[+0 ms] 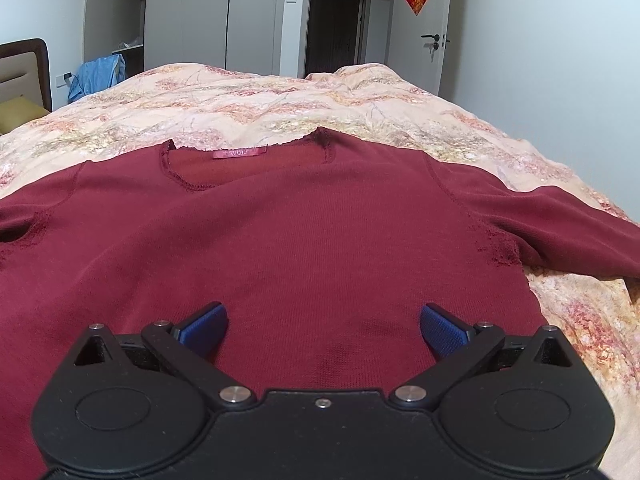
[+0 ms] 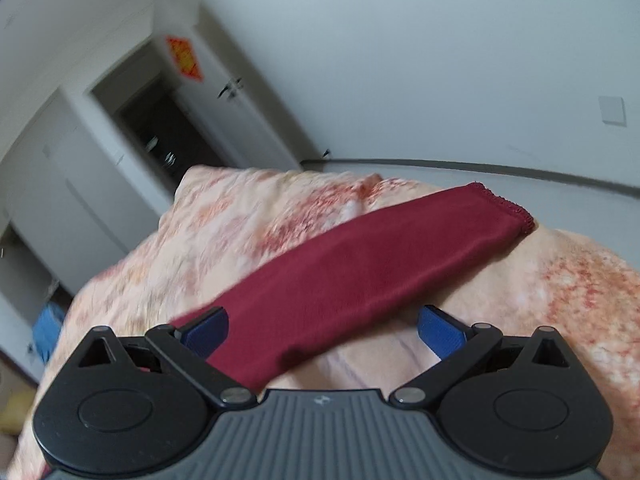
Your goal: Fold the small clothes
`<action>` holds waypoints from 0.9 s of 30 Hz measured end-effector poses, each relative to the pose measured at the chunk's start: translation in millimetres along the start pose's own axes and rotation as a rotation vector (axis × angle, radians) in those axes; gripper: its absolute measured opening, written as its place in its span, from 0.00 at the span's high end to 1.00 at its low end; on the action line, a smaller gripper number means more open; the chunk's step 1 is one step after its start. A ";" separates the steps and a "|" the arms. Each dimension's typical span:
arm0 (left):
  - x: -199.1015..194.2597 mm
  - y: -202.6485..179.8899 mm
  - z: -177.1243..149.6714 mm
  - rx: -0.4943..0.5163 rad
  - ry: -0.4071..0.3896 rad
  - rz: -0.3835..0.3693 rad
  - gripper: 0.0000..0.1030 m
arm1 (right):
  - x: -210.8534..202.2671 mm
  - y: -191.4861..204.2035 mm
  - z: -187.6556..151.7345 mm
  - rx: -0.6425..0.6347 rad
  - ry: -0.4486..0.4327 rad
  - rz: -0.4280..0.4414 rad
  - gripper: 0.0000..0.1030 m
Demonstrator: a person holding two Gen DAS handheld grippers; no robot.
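A dark red long-sleeved top (image 1: 304,232) lies flat, front up, on a floral bed cover (image 1: 256,108), its neckline with a pink label (image 1: 240,153) at the far side. Both sleeves spread out sideways. My left gripper (image 1: 324,326) is open and empty, low over the lower body of the top. In the right wrist view, my right gripper (image 2: 323,328) is open and empty over the top's right sleeve (image 2: 360,276), which runs diagonally up to its cuff (image 2: 508,210). The sleeve passes between the blue fingertips (image 2: 206,330) without being gripped.
The bed fills the near space. A headboard (image 1: 24,72) and a yellow pillow (image 1: 20,114) are at the far left. Wardrobes (image 1: 188,16), a blue cloth (image 1: 98,76), a dark doorway (image 1: 334,24) and a white door (image 1: 424,28) stand behind. The bed's right edge (image 2: 592,264) drops to the wall.
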State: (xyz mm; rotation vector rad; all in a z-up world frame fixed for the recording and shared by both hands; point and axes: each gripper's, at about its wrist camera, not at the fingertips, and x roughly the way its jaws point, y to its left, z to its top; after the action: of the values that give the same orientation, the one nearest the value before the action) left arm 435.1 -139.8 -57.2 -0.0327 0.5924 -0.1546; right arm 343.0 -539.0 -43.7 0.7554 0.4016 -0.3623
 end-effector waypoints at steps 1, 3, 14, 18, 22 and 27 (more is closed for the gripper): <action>-0.1 0.9 -0.3 -0.004 -0.001 -0.003 0.00 | 4.3 -2.1 0.6 0.024 -0.010 -0.007 0.00; -0.1 2.0 -0.5 -0.009 -0.003 -0.007 0.00 | 13.5 -5.7 0.9 0.068 -0.037 -0.015 0.00; -0.8 2.6 -1.3 -0.011 -0.005 -0.011 0.00 | 29.4 -30.7 2.4 0.205 -0.120 -0.135 0.55; -3.3 6.5 12.5 -0.024 0.053 -0.028 0.00 | 36.6 -26.2 8.9 0.148 -0.109 -0.199 0.80; -14.8 25.4 32.2 -0.115 0.112 -0.055 0.01 | 32.0 -4.7 14.4 -0.014 -0.136 -0.210 0.90; -45.8 56.5 56.9 -0.204 0.068 -0.040 0.01 | 21.7 55.5 17.4 -0.287 -0.224 -0.171 0.92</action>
State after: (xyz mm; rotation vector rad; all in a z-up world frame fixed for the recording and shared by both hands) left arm 437.0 -77.7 11.1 -0.2376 0.6737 -0.1344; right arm 390.8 -517.9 -10.1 0.3960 0.2985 -0.5322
